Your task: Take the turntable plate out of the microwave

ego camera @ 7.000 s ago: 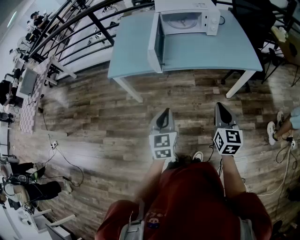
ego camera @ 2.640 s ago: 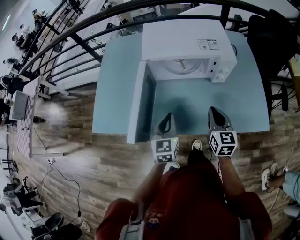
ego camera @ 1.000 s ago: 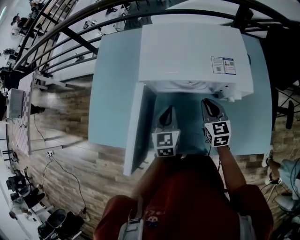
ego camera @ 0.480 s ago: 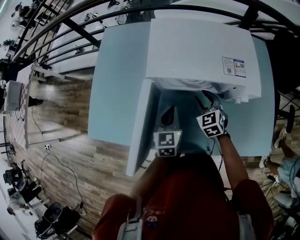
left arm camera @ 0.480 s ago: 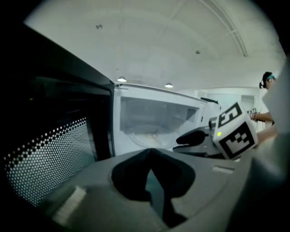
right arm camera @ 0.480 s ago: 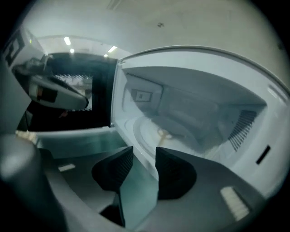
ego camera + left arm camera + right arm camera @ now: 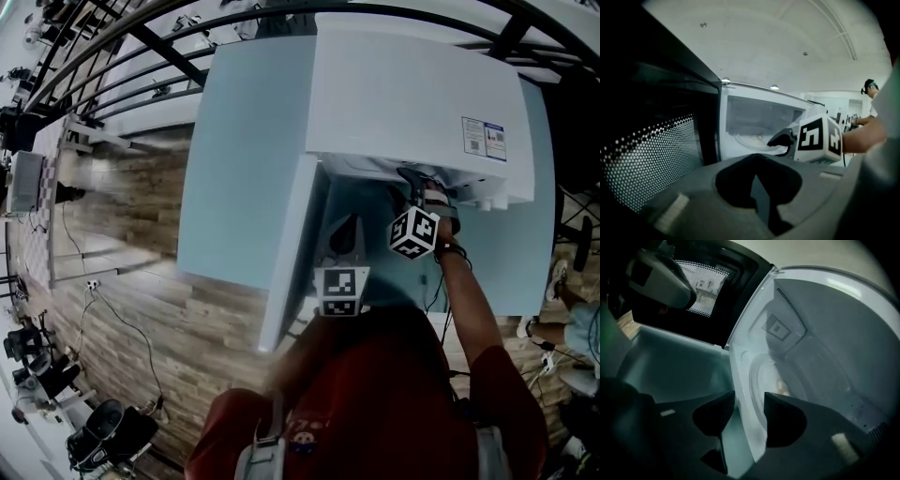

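The white microwave point(image 7: 412, 103) stands on the blue table with its door point(image 7: 292, 248) swung open to the left. Its glass turntable plate point(image 7: 747, 139) lies flat on the cavity floor and also shows in the right gripper view point(image 7: 771, 378); in the head view the microwave's top hides it. My right gripper point(image 7: 408, 180), rolled on its side, reaches into the cavity mouth. Its jaws are opening and straddle the cavity's white front edge point(image 7: 749, 401) without pressing on it. My left gripper point(image 7: 345, 230) hangs back in front of the opening, jaws together and empty point(image 7: 757, 183).
The open door's perforated window point(image 7: 651, 154) stands close on the left of the left gripper. The blue table point(image 7: 244, 141) extends left of the microwave. Black railings point(image 7: 141, 42) and wooden floor point(image 7: 122, 272) lie beyond. A person point(image 7: 869, 89) stands in the background.
My right gripper has moved forward into the microwave's mouth, rolled onto its side and opened its jaws. The left gripper has barely moved.
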`<action>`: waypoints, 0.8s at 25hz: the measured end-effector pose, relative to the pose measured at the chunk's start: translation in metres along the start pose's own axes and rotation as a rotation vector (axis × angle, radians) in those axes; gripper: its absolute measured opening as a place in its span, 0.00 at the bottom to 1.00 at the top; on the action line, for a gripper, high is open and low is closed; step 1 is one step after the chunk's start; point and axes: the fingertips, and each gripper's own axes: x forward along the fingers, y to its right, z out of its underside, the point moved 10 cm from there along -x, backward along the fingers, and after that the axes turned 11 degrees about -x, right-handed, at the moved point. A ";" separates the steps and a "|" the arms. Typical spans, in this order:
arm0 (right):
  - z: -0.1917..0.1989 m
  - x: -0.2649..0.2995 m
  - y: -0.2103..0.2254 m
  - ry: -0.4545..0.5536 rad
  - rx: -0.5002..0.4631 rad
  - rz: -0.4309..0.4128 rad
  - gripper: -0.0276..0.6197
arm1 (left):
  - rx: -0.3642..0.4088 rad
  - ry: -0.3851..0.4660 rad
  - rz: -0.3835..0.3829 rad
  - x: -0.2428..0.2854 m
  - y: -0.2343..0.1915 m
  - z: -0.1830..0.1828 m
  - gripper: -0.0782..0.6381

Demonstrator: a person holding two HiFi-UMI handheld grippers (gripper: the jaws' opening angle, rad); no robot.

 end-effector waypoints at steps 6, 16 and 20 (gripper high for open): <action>-0.003 0.010 0.002 -0.024 -0.056 -0.036 0.32 | -0.011 -0.005 0.000 0.000 -0.004 0.002 0.11; -0.010 0.005 -0.004 -0.006 -0.052 -0.064 0.32 | -0.015 -0.011 -0.003 -0.001 -0.005 0.005 0.11; -0.011 -0.001 -0.010 0.005 -0.053 -0.070 0.32 | -0.014 -0.010 -0.004 -0.002 -0.002 0.005 0.11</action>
